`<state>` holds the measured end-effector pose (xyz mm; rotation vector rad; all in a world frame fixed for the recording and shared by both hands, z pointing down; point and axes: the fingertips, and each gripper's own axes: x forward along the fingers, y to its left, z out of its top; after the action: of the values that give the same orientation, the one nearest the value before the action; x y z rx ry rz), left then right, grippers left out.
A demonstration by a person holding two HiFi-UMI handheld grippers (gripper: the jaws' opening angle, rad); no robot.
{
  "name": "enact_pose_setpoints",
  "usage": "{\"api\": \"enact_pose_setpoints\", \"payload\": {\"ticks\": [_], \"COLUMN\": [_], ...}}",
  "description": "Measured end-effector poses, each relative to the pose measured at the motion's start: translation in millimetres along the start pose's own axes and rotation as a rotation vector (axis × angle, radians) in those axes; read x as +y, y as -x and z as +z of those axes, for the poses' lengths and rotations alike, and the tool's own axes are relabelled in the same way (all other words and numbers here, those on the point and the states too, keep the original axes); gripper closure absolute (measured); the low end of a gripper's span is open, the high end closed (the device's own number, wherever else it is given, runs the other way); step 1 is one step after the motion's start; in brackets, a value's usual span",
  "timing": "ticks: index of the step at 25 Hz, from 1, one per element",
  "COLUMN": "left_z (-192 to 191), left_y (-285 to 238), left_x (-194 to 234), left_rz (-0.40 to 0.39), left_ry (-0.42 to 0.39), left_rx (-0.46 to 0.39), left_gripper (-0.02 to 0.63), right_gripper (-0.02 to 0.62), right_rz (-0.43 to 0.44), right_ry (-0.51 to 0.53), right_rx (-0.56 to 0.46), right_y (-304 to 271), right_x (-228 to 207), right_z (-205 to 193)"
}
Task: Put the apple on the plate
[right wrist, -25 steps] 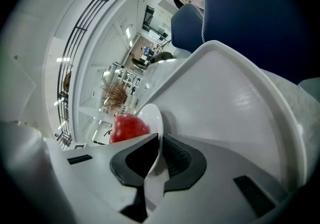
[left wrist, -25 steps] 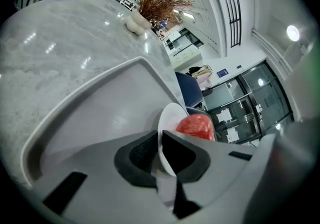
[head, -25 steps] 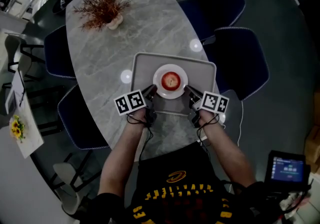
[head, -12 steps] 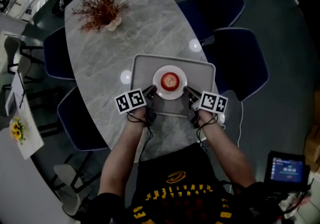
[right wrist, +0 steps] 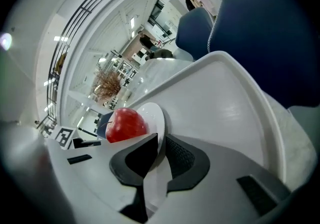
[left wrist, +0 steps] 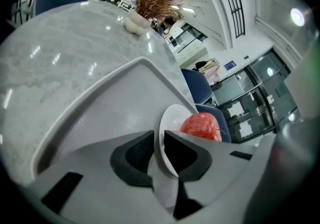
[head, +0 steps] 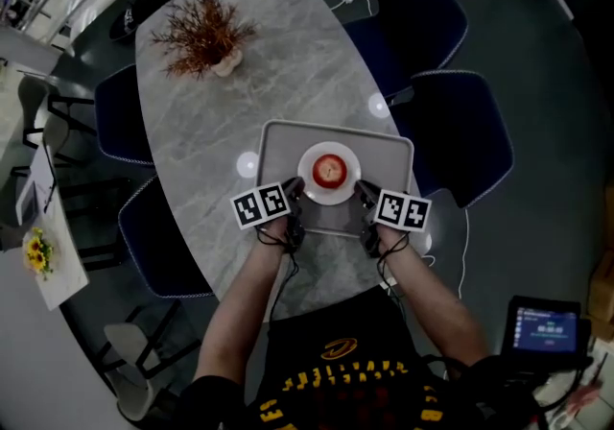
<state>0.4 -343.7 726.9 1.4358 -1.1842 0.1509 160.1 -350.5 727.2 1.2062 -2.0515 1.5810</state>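
White plate [head: 329, 148] rim sits clamped in right tool [head: 363, 190], between left tool's [head: 295, 190] just-opening jaws.

Open-plan office: marble table [head: 197, 116], blue chairs [head: 451, 135], glass partitions [left wrist: 247, 113]

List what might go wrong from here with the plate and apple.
The left gripper has just been opening its jaws with the plate rim between them, while the right gripper pinches the opposite rim; a one-sided pull might tilt the plate on the tray. The apple sits loose and might roll off.
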Motion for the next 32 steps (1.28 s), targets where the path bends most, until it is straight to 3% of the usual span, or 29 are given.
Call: {"api": "enact_pose_setpoints", "payload": {"ticks": [3, 6, 11, 16, 19, 26, 32], "left_z": [8, 19, 16, -22, -34, 6, 28], "left_y": [8, 26, 64, 106, 128, 191, 256], "left_x": [1, -11, -53, -106, -141, -189, -198], "left_rz": [0.092, 0.103, 0.014, -0.096, -0.146, -0.224, -0.268], "left_ry": [-0.113, -0.172, -0.252, -0.361, -0.453, -0.629, -0.709], "left_rx": [-0.048, -0.127, -0.225, -0.271, -0.309, -0.471, -0.567], "left_gripper": [0.549, 0.549, 0.55, 0.604, 0.604, 0.604, 0.604], "right_gripper": [0.558, 0.558, 0.56, 0.589, 0.589, 0.589, 0.589], "right_rz": [-0.054, -0.035, 0.089, 0.221, 0.268, 0.309, 0.365], "right_ry": [0.104, 0.191, 0.336, 0.411, 0.497, 0.66, 0.644], "right_rx": [-0.048, -0.101, -0.158, -0.189, -0.24, -0.436, -0.472], "right_y": [9, 19, 41, 82, 111, 161, 182], "right_x": [1, 14, 51, 102, 132, 200, 258], "right_z": [11, 26, 27, 4, 12, 57, 47]}}
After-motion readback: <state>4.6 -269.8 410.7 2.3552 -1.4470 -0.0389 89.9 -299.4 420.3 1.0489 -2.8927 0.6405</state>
